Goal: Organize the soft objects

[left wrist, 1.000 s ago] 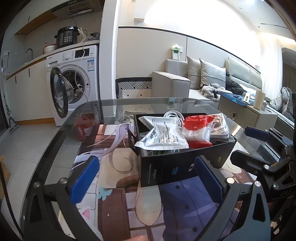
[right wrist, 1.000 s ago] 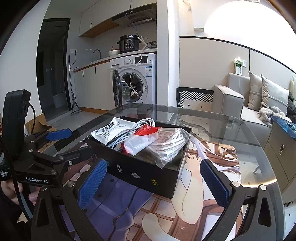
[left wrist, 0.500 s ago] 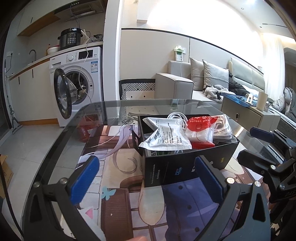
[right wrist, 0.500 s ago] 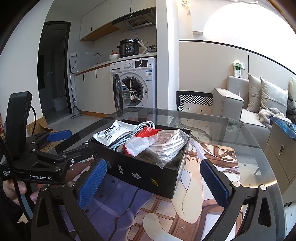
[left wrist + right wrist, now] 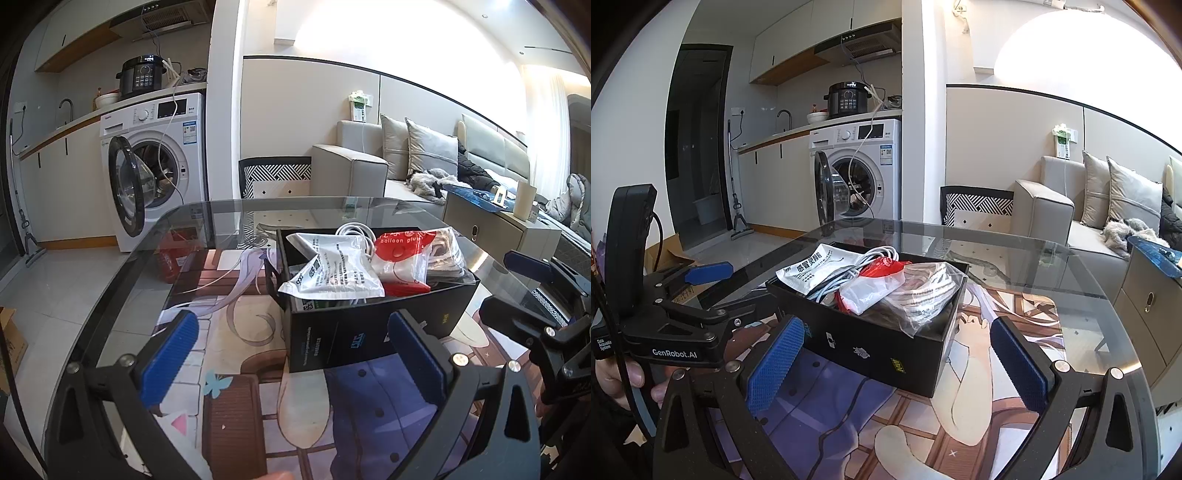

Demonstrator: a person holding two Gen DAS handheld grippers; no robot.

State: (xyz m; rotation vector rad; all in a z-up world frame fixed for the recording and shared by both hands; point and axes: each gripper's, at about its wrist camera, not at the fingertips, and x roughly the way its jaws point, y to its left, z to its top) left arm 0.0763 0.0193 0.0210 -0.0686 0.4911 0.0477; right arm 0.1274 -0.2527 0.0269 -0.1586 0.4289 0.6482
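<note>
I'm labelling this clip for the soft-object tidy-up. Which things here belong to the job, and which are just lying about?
Job:
black box
white printed pouch
red balloon-glue bag
clear bag of striped cloth
white cable
left claw and right claw, both open and empty

Lying about:
washing machine
pressure cooker
sofa cushions

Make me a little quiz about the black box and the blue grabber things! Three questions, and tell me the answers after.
1. True or false: the left gripper is squeezing the white packet.
2. Which thing lies in the black box? A) a spoon B) the red and white bag C) a shoe
3. Fill in: the box stands on a picture mat under the ___ table.

Key: 1. False, both the left and the right gripper are open and hold nothing. 2. B. 3. glass.
</note>
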